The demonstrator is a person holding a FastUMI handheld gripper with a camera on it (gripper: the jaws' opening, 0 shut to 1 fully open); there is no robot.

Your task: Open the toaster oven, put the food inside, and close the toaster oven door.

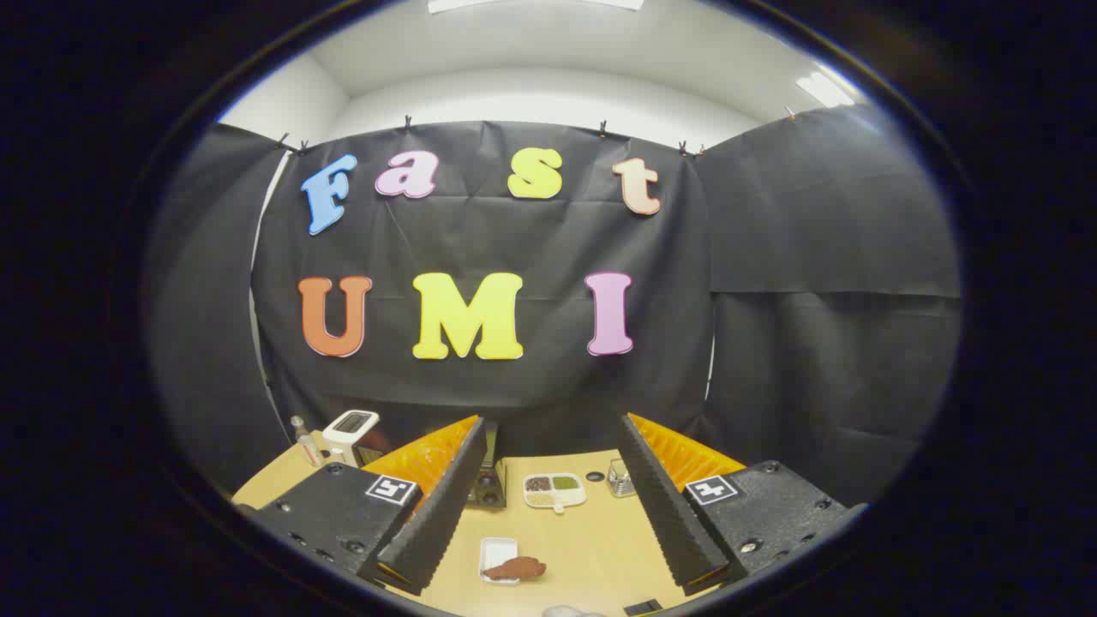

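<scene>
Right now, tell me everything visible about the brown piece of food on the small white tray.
The brown, elongated, lumpy piece of food looks like cooked meat or a pastry; which one cannot be told. It lies flat across the near edge of the small white rectangular tray, one end reaching past the tray over the light wooden tabletop. It sits low between the open black ridged tongs, which do not touch it.

Gripper [553, 501]: two long fingers [441, 506], black, wedge-shaped, inner faces finely ribbed; wide gap between them, nothing gripped. Outer sides of fingers orange, ridged plastic. Behind each finger, black textured mounting block with round screw heads near corners. On each block, next to finger base, small white square tag bearing black-and-white fiducial marker.
</scene>
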